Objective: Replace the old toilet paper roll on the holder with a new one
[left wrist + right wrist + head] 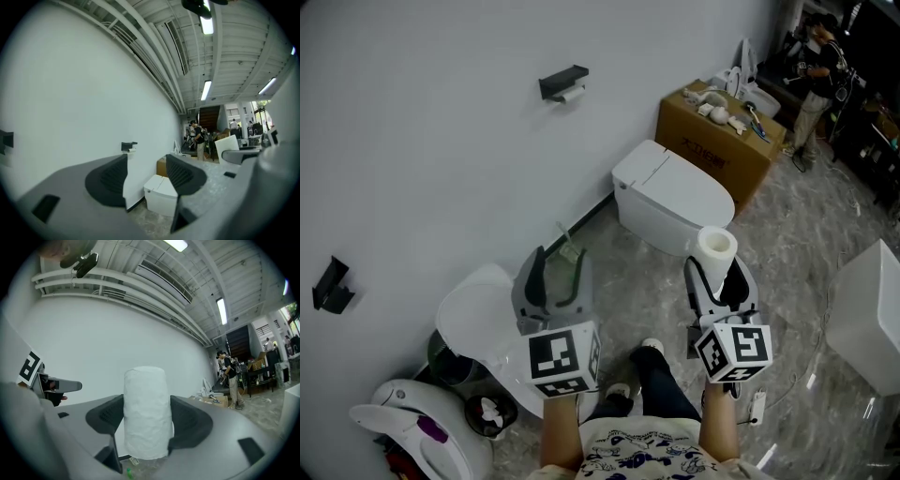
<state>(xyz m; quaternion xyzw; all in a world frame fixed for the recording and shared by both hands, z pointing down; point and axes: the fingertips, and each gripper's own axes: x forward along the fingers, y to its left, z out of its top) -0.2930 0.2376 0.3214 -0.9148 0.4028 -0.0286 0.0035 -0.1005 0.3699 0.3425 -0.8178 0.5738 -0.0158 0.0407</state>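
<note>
Left hand-held gripper [558, 269] [147, 172]: jaws wide apart, nothing between them; its own view looks through the gap at the toilet [161, 193].

Right hand-held gripper [715, 274] [146, 420]: clamped on the new toilet paper roll [716, 247] [145, 401], roll upright, both pads on its sides.

Holder [562, 82] [128, 146]: mounted on the white wall [441, 141], well apart from both grippers. Old roll [572, 95] sits just under it.

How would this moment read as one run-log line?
left gripper: open, empty | right gripper: shut on new toilet paper roll | wall holder: old roll in place
</note>
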